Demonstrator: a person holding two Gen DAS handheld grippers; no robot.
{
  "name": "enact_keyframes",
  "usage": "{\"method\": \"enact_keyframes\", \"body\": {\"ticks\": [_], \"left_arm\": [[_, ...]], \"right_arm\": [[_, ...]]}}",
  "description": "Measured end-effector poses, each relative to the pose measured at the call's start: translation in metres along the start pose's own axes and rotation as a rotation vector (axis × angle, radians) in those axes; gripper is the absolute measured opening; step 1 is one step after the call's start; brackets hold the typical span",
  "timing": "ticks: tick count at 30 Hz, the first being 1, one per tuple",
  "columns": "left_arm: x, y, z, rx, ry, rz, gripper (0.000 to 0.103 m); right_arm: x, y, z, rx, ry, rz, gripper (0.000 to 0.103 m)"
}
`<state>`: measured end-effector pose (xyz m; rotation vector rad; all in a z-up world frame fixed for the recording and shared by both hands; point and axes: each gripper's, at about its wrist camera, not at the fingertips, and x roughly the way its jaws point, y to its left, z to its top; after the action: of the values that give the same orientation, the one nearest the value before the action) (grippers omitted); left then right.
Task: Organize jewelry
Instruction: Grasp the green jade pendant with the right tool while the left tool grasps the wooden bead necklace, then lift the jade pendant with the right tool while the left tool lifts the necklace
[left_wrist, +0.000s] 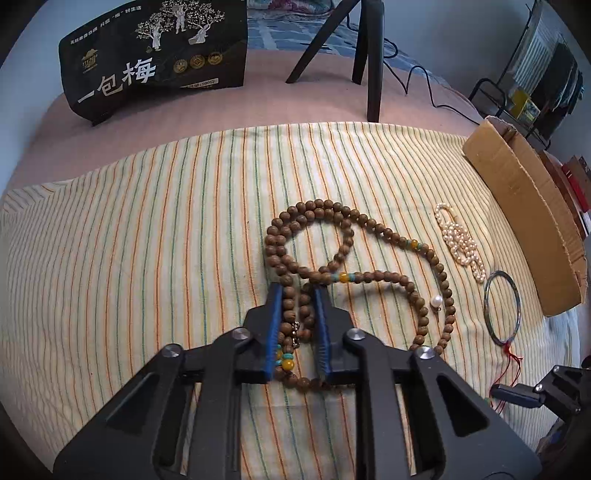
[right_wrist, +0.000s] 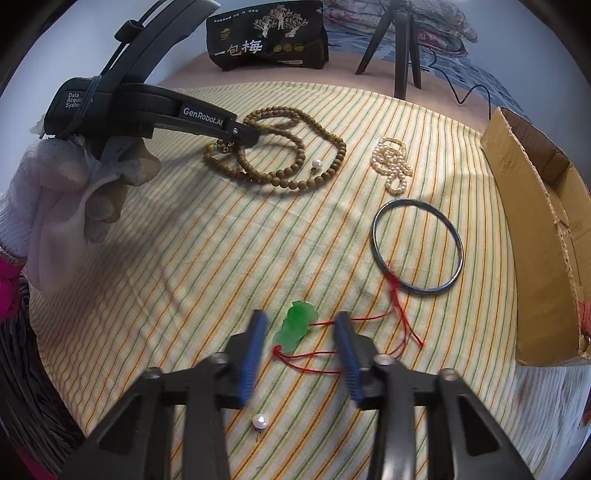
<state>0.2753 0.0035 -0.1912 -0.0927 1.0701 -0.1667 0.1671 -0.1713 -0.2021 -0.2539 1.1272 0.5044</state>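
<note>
Left gripper (left_wrist: 298, 295) tilts steeply down, pads seemingly clamped on the beads (left_wrist: 354, 254) – right gripper (right_wrist: 301, 321) angled down, jaws apart around the jade pendant (right_wrist: 297, 325)

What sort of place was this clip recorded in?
Most likely a bedroom at home: the jewelry lies on a striped cloth spread over what looks like a bed with a pink sheet, folded quilts are stacked behind, and a clothes rack stands at the side.

Colours on the striped cloth (right_wrist: 184, 258)

Cloth cream with orange and green stripes; bead necklace (left_wrist: 369, 275) brown; pearls (right_wrist: 393, 162) cream; pendant (right_wrist: 297, 325) green, red cord (right_wrist: 400, 302); pads (left_wrist: 321, 325) blue.
</note>
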Motion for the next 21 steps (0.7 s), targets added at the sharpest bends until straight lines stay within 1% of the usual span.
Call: {"method": "enact_keyframes", "body": {"ticks": [1, 2, 3, 5, 13, 21], "left_arm": [[-0.001, -0.001, -0.001, -0.001, -0.002, -0.001, 0.012], [-0.003, -0.002, -0.001, -0.003, -0.004, -0.003, 0.010], [-0.004, -0.002, -0.001, -0.004, -0.005, -0.008, 0.008], [-0.005, -0.002, 0.001, -0.011, -0.009, -0.017, 0.004], [-0.021, -0.003, -0.004, -0.033, -0.037, -0.054, 0.004], [-0.040, -0.004, -0.010, -0.050, -0.073, -0.081, 0.004]], "right_arm": [[0.000, 0.000, 0.000, -0.002, 0.002, 0.002, 0.025], [0.000, 0.001, 0.001, -0.004, 0.003, 0.005, 0.018], [0.000, 0.002, 0.001, -0.008, 0.004, 0.008, 0.015], [-0.001, 0.003, 0.000, -0.017, 0.006, 0.007, 0.015], [-0.011, -0.004, -0.003, 0.035, -0.026, 0.047, 0.015], [-0.025, -0.007, -0.004, 0.056, -0.061, 0.045, 0.015]]}}
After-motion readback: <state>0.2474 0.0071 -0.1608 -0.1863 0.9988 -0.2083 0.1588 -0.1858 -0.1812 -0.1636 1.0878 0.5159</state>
